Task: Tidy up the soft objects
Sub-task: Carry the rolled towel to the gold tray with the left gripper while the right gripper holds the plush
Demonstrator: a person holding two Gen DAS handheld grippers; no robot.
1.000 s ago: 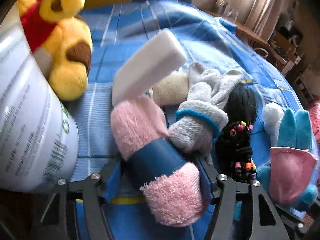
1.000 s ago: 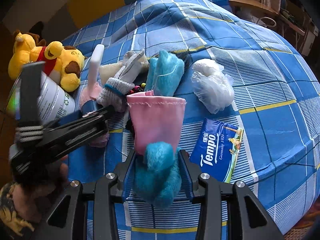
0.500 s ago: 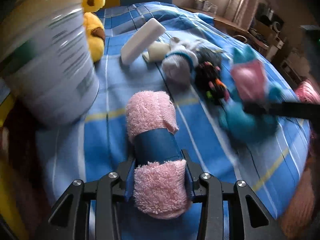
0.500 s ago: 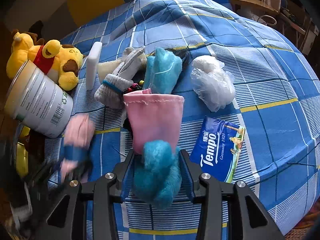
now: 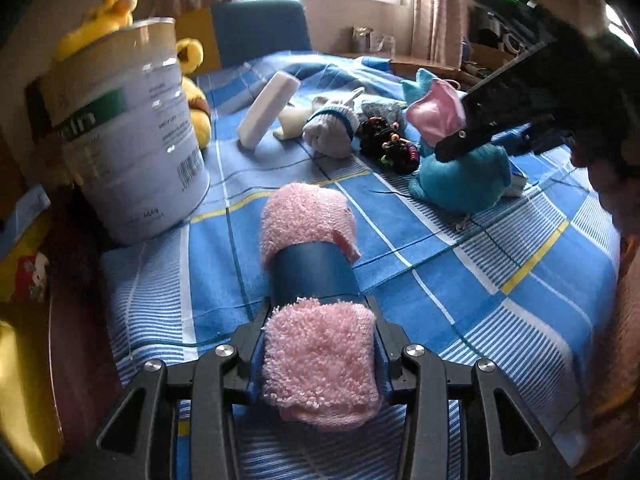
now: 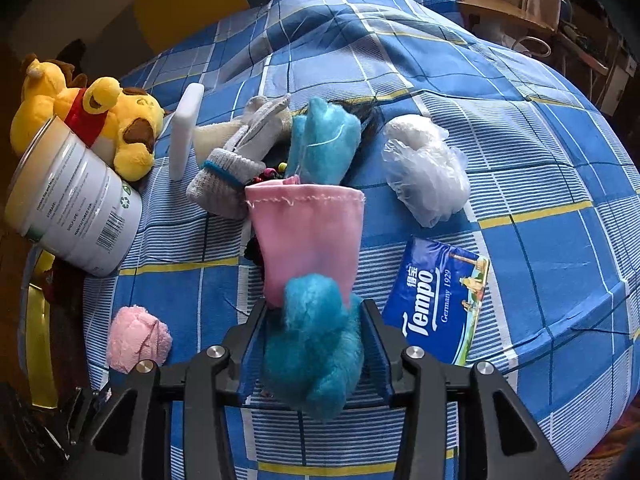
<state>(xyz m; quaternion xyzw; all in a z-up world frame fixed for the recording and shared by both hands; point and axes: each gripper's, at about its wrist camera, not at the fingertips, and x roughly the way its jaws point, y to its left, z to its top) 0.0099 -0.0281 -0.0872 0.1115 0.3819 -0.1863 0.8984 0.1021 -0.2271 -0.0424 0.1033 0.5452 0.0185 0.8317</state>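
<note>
Since the earlier frame the left gripper has carried the pink towel roll out of the pile toward the near-left of the bed, next to the tin can; the white block that leaned over it now lies far back w/ the rest. The right gripper has not moved.

Left jaws: opening a little, but the pads still press the roll's near end on both sides. The roll rests lengthwise on the blue plaid bedspread, its blue paper band around the middle.

Right jaws: also opening slightly, w/ the blue plush toy between them, fur bulging over the pads, so still pinched. Its pink cloth piece stretches toward the far side. Both sit mid-bed, just left of the Tempo tissue pack.

Handling, as I judge it: the 2 held things are light, soft, squashy. Terry loops grip well, so little slip, but the roll's free end sags if held by 1 end; best hold is across the banded middle, where it is stiffest. The plush compresses a lot; take the thick body, not the loose cloth, which would just stretch or pull. Nothing fragile.

Still in the far pile: grey sock, hair ties, plastic bag, yellow bear.
</note>
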